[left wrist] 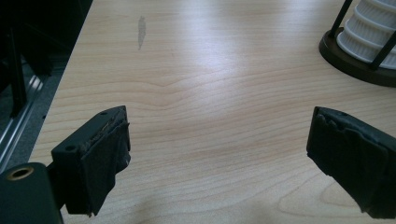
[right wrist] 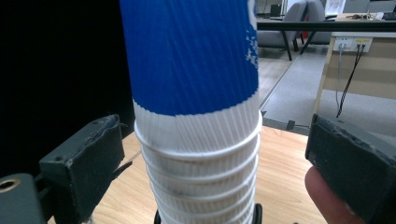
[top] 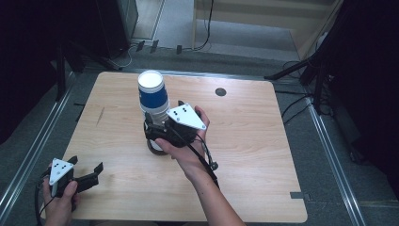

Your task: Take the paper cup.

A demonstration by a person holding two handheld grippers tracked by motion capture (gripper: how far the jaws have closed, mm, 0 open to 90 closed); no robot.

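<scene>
- The cup stack (top: 153,101) stands upright in a dark holder (left wrist: 355,65) near the middle of the bench (top: 244,155); its top cup (right wrist: 191,56) is blue, the nested rims below it white.
- The right gripper (top: 157,129) sits around the stack's lower part, jaws apart on either side, pads clear of the cups.
- To lift the top cup cleanly, I'd raise the gripper to the blue sleeve, centre it, close gently and pull straight up.
- The left gripper (top: 87,176) waits well apart from the stack toward the person's left, jaws wide with nothing between; it could steady the holder.
</scene>
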